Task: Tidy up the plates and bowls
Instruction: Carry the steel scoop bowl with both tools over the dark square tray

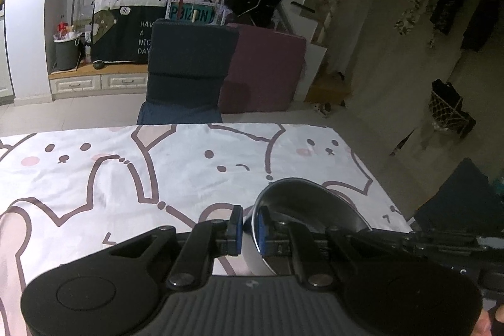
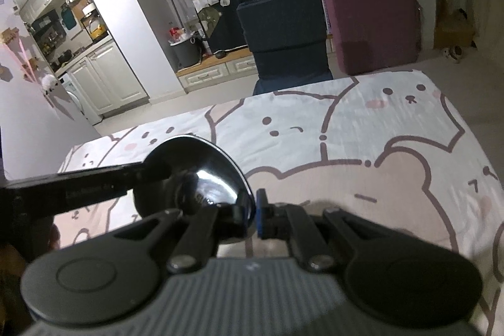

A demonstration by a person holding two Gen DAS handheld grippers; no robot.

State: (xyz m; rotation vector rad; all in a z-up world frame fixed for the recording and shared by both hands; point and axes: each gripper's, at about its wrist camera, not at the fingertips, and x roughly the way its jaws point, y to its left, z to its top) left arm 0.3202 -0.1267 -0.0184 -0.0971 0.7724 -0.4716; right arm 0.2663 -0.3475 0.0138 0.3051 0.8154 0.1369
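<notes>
The stainless-steel bowl hangs between the two grippers, tilted, above the table's bear-print cloth and not touching it. The left gripper is clenched on the rim at the bowl's left side, and the right gripper on the opposite rim, so the line from grip to grip runs across the bowl and neither hand is nearer. Any setting-down probably calls for both hands to move together. The bowl is shiny, its dark mirror interior reflecting the room. No plates or other bowls show.
</notes>
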